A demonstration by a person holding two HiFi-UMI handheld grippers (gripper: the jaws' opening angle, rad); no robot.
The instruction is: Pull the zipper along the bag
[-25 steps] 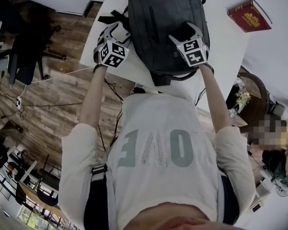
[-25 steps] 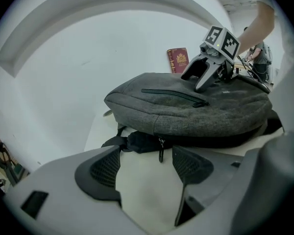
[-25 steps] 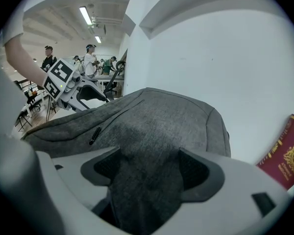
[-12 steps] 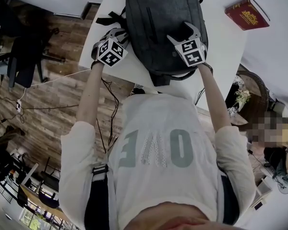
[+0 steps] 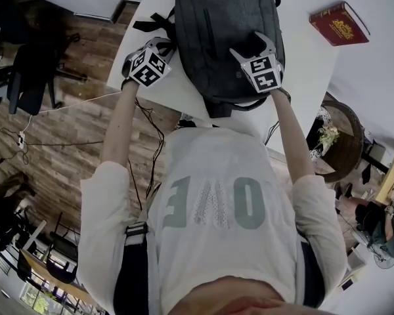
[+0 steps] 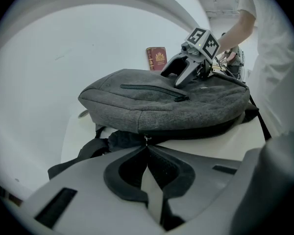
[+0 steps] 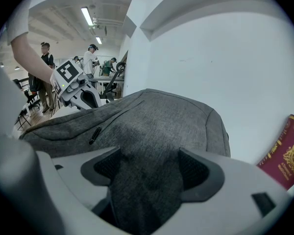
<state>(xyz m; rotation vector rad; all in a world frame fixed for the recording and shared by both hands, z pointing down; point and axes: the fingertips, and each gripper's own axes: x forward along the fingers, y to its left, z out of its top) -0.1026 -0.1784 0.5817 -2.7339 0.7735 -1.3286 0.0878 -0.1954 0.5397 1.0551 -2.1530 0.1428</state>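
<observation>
A dark grey backpack (image 5: 223, 38) lies flat on the white table (image 5: 302, 77). My left gripper (image 5: 167, 44) is at the bag's left side seam. Its jaws have just been closing and now meet (image 6: 147, 147) on the small metal zipper pull (image 6: 146, 139) that sticks out of the dark seam. My right gripper (image 5: 251, 43) rests on top of the bag near its front edge. Its jaws stand wide apart (image 7: 148, 156) with flat grey fabric (image 7: 157, 126) between them, not pinched. A closed front-pocket zipper (image 6: 152, 89) runs across the top panel.
A red booklet (image 5: 339, 23) lies on the table to the right of the bag. Black straps (image 6: 73, 158) hang off the bag near the left gripper. The table's left edge (image 5: 121, 58) drops to a wooden floor. People stand far off (image 7: 90, 60).
The left gripper's jaws went from wide open to shut at the bag's side seam, and the gripper tilted and shifted slightly left. The right gripper stayed put on the bag.
</observation>
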